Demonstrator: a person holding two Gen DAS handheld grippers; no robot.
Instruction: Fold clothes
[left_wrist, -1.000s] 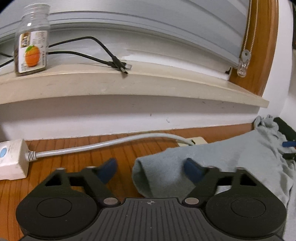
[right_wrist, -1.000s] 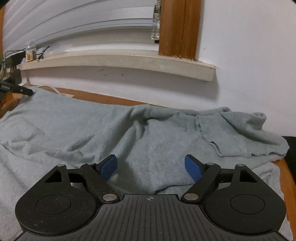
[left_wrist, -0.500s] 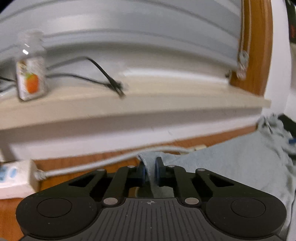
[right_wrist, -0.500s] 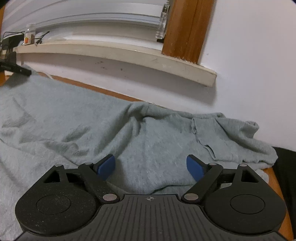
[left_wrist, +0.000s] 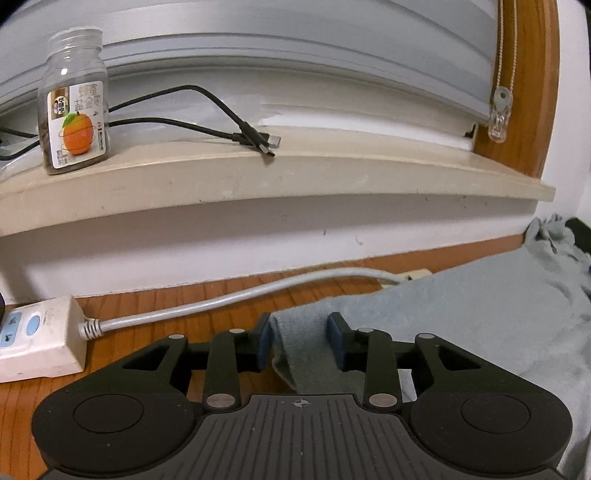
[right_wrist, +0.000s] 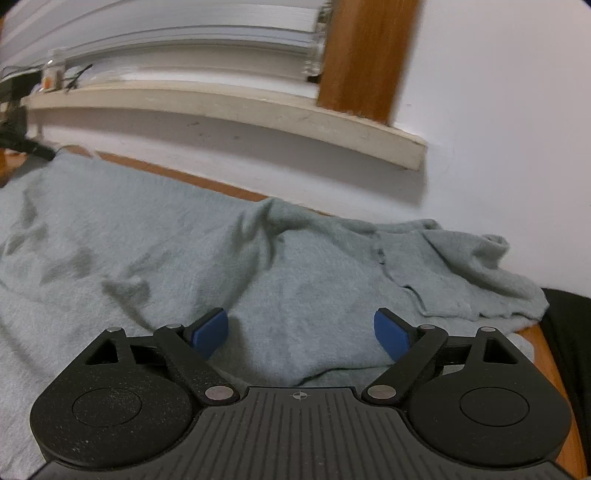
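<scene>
A grey garment (left_wrist: 461, 325) lies spread on the wooden table (left_wrist: 147, 306), and its sleeve cuff (left_wrist: 303, 362) points toward me. My left gripper (left_wrist: 300, 339) straddles that cuff. Its jaws are opening, the blue pads stand on either side of the cuff, and they do not squeeze it. In the right wrist view the same garment (right_wrist: 147, 240) fills the table, rumpled, with a bunched part at the far right. My right gripper (right_wrist: 301, 332) hovers open just above the cloth, with nothing gripped.
A white power strip (left_wrist: 37, 343) and its grey cable (left_wrist: 221, 302) lie on the table left of the cuff. The window sill (left_wrist: 258, 177) above holds a jar (left_wrist: 74, 103) and black USB cables (left_wrist: 236, 129). A dark item (right_wrist: 569, 332) sits at the garment's right end.
The left gripper closed from wide open onto the cuff half a second ago and has since parted again, with the cuff still between the pads. The right gripper stays open over the cloth.
</scene>
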